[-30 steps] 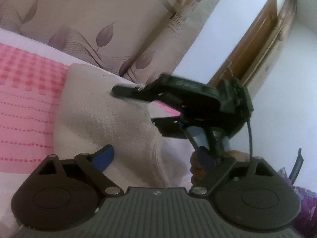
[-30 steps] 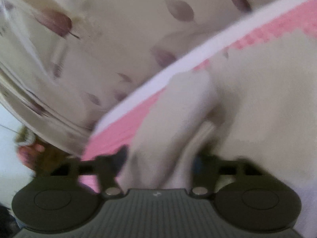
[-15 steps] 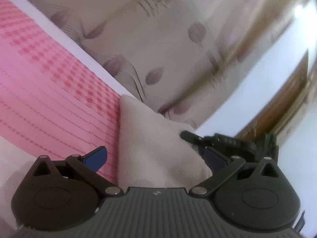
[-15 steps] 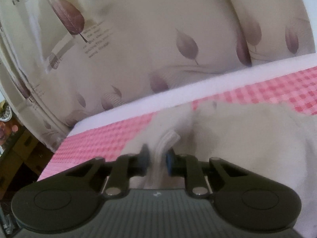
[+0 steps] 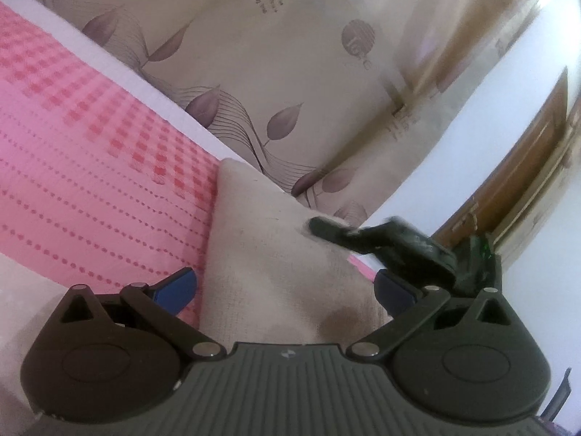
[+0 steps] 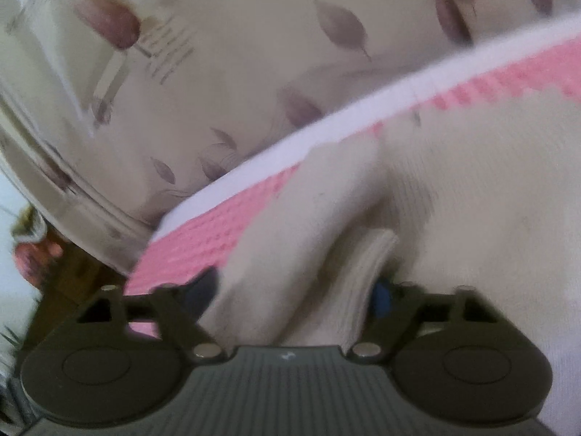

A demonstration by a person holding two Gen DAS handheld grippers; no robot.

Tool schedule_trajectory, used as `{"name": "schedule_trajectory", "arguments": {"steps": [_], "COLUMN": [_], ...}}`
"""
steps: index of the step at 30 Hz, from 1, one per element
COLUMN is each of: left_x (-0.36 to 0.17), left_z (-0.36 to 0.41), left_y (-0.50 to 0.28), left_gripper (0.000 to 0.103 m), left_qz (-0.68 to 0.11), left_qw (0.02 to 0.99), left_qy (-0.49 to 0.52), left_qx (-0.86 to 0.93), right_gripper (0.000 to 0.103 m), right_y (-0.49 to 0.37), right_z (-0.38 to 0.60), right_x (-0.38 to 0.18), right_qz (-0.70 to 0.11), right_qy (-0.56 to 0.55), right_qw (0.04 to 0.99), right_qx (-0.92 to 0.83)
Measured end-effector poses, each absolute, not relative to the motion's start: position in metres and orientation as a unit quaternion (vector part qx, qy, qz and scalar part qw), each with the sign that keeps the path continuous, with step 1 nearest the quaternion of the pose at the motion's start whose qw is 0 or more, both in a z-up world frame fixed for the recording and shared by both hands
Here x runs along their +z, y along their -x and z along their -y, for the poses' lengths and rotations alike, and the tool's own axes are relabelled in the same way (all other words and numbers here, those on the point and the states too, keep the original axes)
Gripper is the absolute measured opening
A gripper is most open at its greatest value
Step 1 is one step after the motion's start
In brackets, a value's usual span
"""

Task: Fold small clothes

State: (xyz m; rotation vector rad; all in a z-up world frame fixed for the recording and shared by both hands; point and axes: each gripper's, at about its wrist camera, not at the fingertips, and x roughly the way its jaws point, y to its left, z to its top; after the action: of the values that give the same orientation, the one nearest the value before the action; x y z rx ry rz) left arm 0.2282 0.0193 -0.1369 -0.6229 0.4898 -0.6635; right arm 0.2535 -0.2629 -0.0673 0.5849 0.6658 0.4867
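Observation:
A small beige knitted garment [image 5: 276, 254] lies on a pink checked bed cover [image 5: 90, 167]. My left gripper [image 5: 285, 289] is open, its blue-padded fingers wide apart, with the garment's folded edge between them. The right gripper shows in the left wrist view [image 5: 392, 243] at the garment's far corner. In the right wrist view the right gripper [image 6: 294, 290] is open, with a fold of the beige garment [image 6: 472, 200] and its ribbed hem [image 6: 366, 265] lying between the fingers.
A cream curtain with purple leaf prints [image 5: 290, 72] hangs behind the bed. A white wall and brown wooden door [image 5: 526, 145] are at the right. The bed's white edge [image 6: 326, 127] runs diagonally; dark furniture [image 6: 72, 272] is beyond it at left.
The right gripper was shut on the ribbed hem half a second ago and has opened. The left gripper stays open and has shifted slightly over the garment.

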Motion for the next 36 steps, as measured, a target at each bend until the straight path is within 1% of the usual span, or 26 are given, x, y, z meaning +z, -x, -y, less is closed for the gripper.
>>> {"name": "schedule_trajectory", "arguments": {"steps": [4, 7, 11, 15, 19, 23, 26, 29, 31, 34, 36], "left_x": [-0.134, -0.132, -0.135, -0.135, -0.135, -0.136, -0.136, -0.135, -0.135, -0.135, -0.134], "left_z": [-0.017, -0.018, -0.021, -0.02, -0.014, -0.01, -0.009, -0.006, -0.005, -0.003, -0.003], "left_y": [-0.224, -0.224, -0.229, -0.231, -0.231, -0.231, -0.23, -0.231, -0.232, -0.233, -0.231], "left_gripper": [0.102, 0.102, 0.103, 0.103, 0.103, 0.103, 0.103, 0.103, 0.103, 0.103, 0.103], "left_qz": [-0.222, -0.219, -0.239, -0.247, -0.251, -0.254, -0.254, -0.257, -0.259, -0.261, -0.257], "left_qw": [0.879, 0.884, 0.878, 0.878, 0.88, 0.882, 0.884, 0.886, 0.886, 0.887, 0.889], "left_qy": [0.282, 0.281, 0.295, 0.29, 0.275, 0.267, 0.262, 0.254, 0.252, 0.244, 0.24], "left_qx": [-0.313, -0.303, -0.291, -0.289, -0.294, -0.294, -0.292, -0.29, -0.291, -0.291, -0.293], "right_gripper": [0.023, 0.021, 0.02, 0.017, 0.017, 0.017, 0.017, 0.011, 0.011, 0.011, 0.011], "right_y": [-0.247, -0.24, -0.237, -0.234, -0.236, -0.236, -0.236, -0.224, -0.22, -0.223, -0.214], "right_z": [0.245, 0.249, 0.28, 0.332, 0.38, 0.396, 0.415, 0.429, 0.436, 0.438, 0.445], "right_x": [-0.051, -0.034, -0.018, -0.009, -0.016, -0.039, -0.056, -0.054, -0.046, -0.039, -0.035], "right_qz": [-0.297, -0.269, -0.255, -0.246, -0.261, -0.293, -0.295, -0.276, -0.263, -0.268, -0.258], "right_qy": [-0.207, -0.178, -0.169, -0.174, -0.182, -0.142, -0.16, -0.174, -0.179, -0.17, -0.213], "right_qw": [0.905, 0.918, 0.929, 0.939, 0.938, 0.938, 0.938, 0.942, 0.944, 0.944, 0.934], "right_qx": [0.223, 0.229, 0.208, 0.165, 0.139, 0.117, 0.089, 0.078, 0.09, 0.085, 0.126]}}
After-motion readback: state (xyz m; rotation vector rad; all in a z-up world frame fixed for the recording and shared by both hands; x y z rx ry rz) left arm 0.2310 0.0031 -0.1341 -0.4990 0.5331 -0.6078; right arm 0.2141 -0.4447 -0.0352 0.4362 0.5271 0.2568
